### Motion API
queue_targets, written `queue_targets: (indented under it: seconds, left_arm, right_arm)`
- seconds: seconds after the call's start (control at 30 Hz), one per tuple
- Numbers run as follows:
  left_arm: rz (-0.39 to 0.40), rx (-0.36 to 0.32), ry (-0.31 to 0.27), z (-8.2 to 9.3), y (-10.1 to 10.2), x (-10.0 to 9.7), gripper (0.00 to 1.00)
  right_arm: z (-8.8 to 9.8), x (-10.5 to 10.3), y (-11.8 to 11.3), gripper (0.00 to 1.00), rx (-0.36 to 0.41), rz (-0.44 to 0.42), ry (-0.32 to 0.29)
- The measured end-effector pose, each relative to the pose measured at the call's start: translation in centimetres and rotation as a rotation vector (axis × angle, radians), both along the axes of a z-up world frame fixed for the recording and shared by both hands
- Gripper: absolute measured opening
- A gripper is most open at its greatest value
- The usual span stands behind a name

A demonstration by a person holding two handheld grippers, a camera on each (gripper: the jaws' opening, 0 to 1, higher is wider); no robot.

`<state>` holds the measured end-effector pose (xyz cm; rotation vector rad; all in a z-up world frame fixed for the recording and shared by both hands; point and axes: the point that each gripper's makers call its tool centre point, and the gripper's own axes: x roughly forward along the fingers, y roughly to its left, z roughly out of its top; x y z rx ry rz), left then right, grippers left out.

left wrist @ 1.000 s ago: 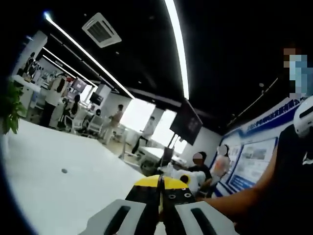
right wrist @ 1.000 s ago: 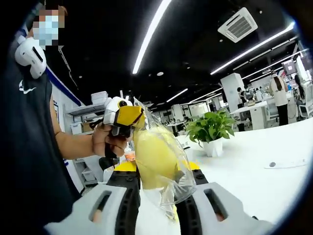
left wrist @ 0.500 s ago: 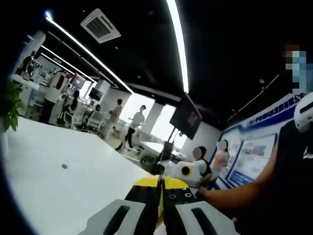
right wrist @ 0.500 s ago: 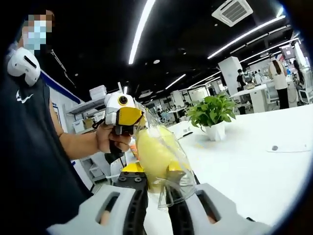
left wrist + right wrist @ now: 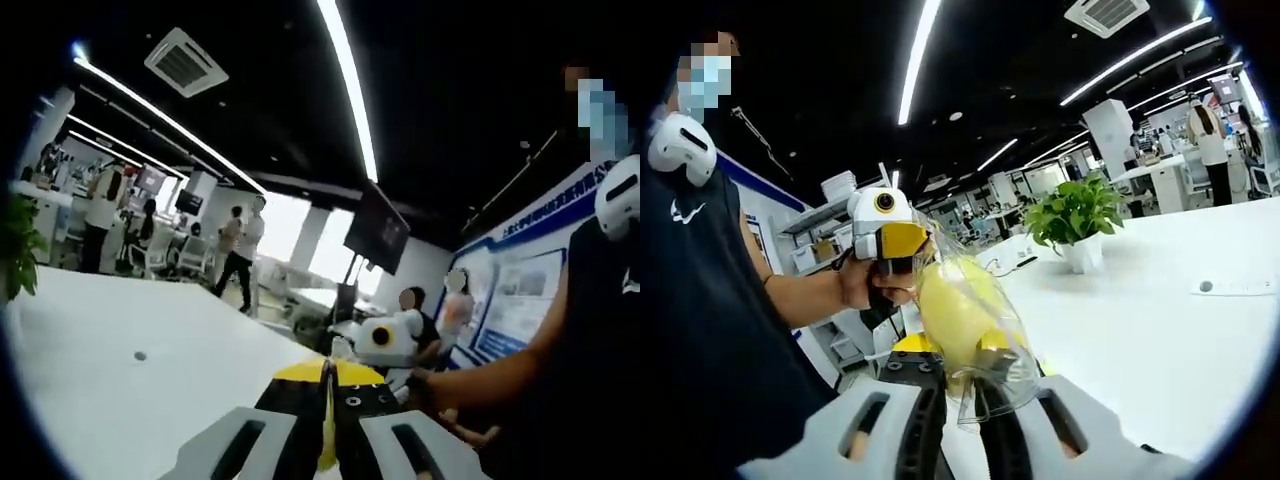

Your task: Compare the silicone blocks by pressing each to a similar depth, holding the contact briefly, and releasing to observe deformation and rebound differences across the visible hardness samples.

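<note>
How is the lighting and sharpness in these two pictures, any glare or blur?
Left gripper view: ceiling light strip and far windows blown out, background people soft, lines bent by fisheye. Right gripper view: glare streaks on the clear bag around the yellow object, white table bright, potted plant fairly sharp.

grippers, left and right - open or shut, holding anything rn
Left gripper: shut, with a thin yellow edge of the bagged yellow block pinched between its jaws.
Right gripper: shut on the same bagged yellow block, gripping its lower end.
</note>
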<state>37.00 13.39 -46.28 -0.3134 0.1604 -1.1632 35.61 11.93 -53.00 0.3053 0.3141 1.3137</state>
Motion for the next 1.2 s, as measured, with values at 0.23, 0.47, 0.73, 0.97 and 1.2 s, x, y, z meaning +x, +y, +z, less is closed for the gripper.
queue_targets:
  seconds: [0.23,0.47,0.73,0.97,1.2]
  left_arm:
    - [-0.001,0.003,0.016,0.1,-0.04,0.11,0.0]
    - [-0.001,-0.03,0.088,0.2,0.07,0.33,0.0]
    - [0.003,-0.025,0.076,0.14,-0.03,0.29,0.0]
    - [0.002,-0.029,0.061,0.41,0.09,0.09,0.0]
    - [0.009,-0.013,0.06,0.18,0.07,0.34,0.0]
  right_arm:
    - [0.13,0.0,-0.13,0.05,0.001,-0.001,0.005]
    - [0.33,0.04,-0.06,0.05,0.007,0.005,0.021]
    - [0.26,0.07,-0.15,0.05,0.001,0.009,0.014]
    - [0.52,0.0,-0.05,0.06,0.009,0.009,0.027]
    - [0.27,-0.02,-0.09,0.07,0.004,0.004,0.023]
